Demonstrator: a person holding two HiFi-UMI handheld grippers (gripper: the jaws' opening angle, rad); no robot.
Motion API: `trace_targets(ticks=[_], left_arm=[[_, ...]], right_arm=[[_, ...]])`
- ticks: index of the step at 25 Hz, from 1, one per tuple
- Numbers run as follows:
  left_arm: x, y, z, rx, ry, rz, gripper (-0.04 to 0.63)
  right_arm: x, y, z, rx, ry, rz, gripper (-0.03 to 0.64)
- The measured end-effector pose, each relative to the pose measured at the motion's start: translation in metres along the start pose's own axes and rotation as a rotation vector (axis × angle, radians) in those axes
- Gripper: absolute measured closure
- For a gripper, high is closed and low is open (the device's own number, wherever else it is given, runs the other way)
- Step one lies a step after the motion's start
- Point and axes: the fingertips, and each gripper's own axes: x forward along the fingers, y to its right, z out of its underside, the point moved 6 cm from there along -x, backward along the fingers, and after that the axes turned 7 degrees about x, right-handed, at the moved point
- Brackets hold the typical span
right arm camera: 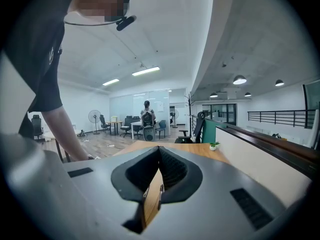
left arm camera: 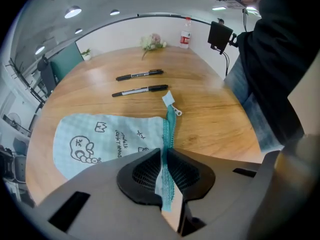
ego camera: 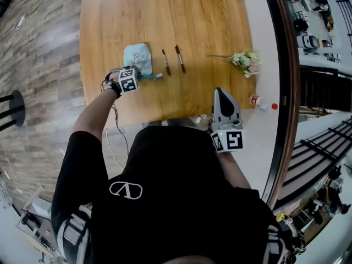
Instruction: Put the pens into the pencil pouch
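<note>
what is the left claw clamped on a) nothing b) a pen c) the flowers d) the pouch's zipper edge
d: the left gripper view shows the left claw pressed shut on the teal zipper edge of the pencil pouch; the near pen and far pen lie untouched beyond it.

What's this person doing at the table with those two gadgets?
A person holds a gripper in each hand at a wooden table. The left gripper is clamped on the zipper edge of a light blue pouch lying flat. Two pens lie side by side just beyond it, untouched and not yet in the pouch. The right gripper is shut and empty, held away from the pouch.
</note>
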Motion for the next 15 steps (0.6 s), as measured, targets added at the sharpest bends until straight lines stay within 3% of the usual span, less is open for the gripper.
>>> trace_targets(ticks=[3, 8, 11, 15], left_arm=[[-0.003, -0.003, -0.002, -0.024, 0.008, 0.013, 0.580], [-0.027, -0.015, -0.010, -0.097, 0.057, 0.002, 0.584], [-0.049, -0.026, -0.016, -0.204, 0.131, -0.014, 0.586], [-0.090, -0.044, -0.025, -0.424, 0.307, -0.055, 0.586]], right_arm=[[0.000, 0.002, 0.000, 0.002, 0.001, 0.005, 0.618], [0.001, 0.003, -0.003, 0.007, 0.018, 0.002, 0.618], [0.003, 0.003, -0.006, 0.020, 0.034, -0.001, 0.618], [0.004, 0.005, -0.013, 0.022, 0.062, -0.009, 0.618]])
